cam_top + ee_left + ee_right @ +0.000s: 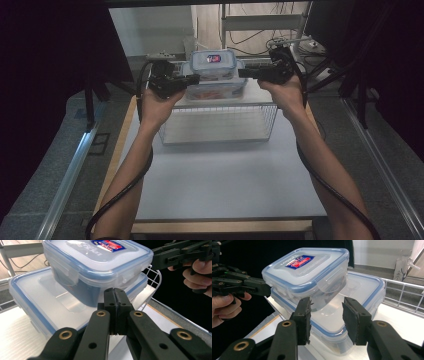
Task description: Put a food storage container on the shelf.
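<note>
Bare bench (220,185) is lying wide in front, beyond it the wire basket (220,125) is carrying a large lidded container (215,90) with a small container (214,64) stacked on top, flanked by the left gripper (192,80), jaws pressed together empty, and the right gripper (245,73), jaws parted empty.

**Count of things on the tabletop**

Two lidded plastic containers: one small container (213,64) stacked on one large container (215,89). One wire basket (218,123) beneath them. Two grippers, the left gripper (192,79) and right gripper (244,73). The large container's contents, perhaps reddish, cannot be counted.
</note>
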Tool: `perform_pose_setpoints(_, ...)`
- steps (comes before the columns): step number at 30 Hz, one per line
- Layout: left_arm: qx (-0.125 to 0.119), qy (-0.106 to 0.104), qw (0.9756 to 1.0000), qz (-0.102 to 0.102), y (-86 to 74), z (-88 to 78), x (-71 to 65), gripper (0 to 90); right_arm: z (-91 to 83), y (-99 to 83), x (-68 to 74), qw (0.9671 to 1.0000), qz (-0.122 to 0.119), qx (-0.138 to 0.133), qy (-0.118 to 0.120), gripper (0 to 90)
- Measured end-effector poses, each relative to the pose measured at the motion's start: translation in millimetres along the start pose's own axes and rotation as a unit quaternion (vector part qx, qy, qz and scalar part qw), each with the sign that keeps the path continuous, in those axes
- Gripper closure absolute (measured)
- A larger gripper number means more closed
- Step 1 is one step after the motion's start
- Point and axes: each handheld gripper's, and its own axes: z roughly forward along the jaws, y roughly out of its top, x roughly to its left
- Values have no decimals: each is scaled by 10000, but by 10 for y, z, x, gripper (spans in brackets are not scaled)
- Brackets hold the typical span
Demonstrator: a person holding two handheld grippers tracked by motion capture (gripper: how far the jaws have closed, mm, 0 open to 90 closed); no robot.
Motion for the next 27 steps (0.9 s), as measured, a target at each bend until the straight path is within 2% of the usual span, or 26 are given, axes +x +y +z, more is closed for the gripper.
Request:
perform_pose_setpoints(4, -5, 76, 9999, 154, -21, -40, -54, 844, -15, -24, 36, 10000, -83, 13, -14, 554)
perform_pose_setpoints(12, -77, 154, 9989, 425, -76, -164, -172, 679, -48, -103, 138, 9995, -313, 33, -57, 499)
perform_pose_setpoints(15, -113, 131, 9988, 463, -132, -206, -217, 627, -69, -146, 172, 9991, -410, 49, -82, 477)
perform_pose_setpoints(20, -102, 207, 9981, 567, -226, -240, -275, 545, -104, -220, 236, 9982, -588, 63, -121, 446)
perform_pose_setpoints(27, -5, 238, 9978, 626, -393, -251, -313, 464, -138, -341, 325, 9965, -810, 120, -138, 402)
